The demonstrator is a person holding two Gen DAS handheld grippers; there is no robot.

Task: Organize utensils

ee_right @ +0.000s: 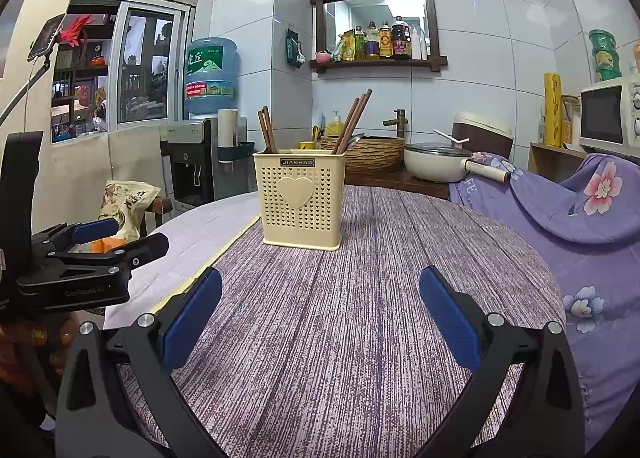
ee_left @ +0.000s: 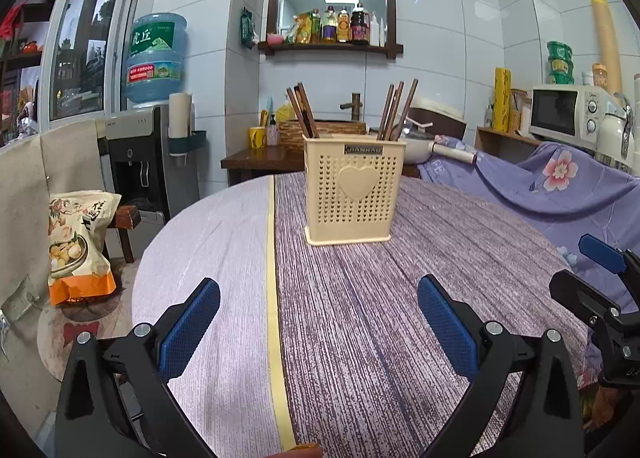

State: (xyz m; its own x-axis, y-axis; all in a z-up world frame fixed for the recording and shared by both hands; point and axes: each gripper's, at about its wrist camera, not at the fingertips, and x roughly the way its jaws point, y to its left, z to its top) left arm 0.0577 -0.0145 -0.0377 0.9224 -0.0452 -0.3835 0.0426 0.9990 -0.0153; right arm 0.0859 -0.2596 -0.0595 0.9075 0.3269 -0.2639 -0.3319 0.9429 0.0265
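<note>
Two grippers are what you hold low over the round table (ee_left: 224,242), and both are spread wide with nothing between their blue pads. Your left gripper (ee_left: 319,300) hangs above the yellow seam that splits the pale cloth from the purple-streaked cloth; your right gripper (ee_right: 320,290) sits over the purple part alone. In the left wrist view you can see the right gripper at the right edge, and in the right wrist view the left one shows at the left edge, so the two are side by side and apart.

Ahead of both claws, well apart from the fingertips, stands the cream utensil holder (ee_left: 354,194), upright on the purple cloth just right of the seam. Its perforated front carries a raised heart and a small label plate. From your left gripper it lies straight ahead and slightly right of centre; from your right gripper it lies ahead and slightly left. Brown chopsticks (ee_left: 394,110) lean out of its top in two bunches, one at the left side and one at the right. Whether they stand in separate compartments, you cannot tell.

Beyond the holder, a dark wooden counter carries a woven basket (ee_right: 374,154) and a cream pan (ee_right: 434,166). Left of the holder is a water dispenser (ee_left: 154,58); right of it, a floral purple cloth (ee_right: 588,210) and a microwave (ee_left: 568,114).
</note>
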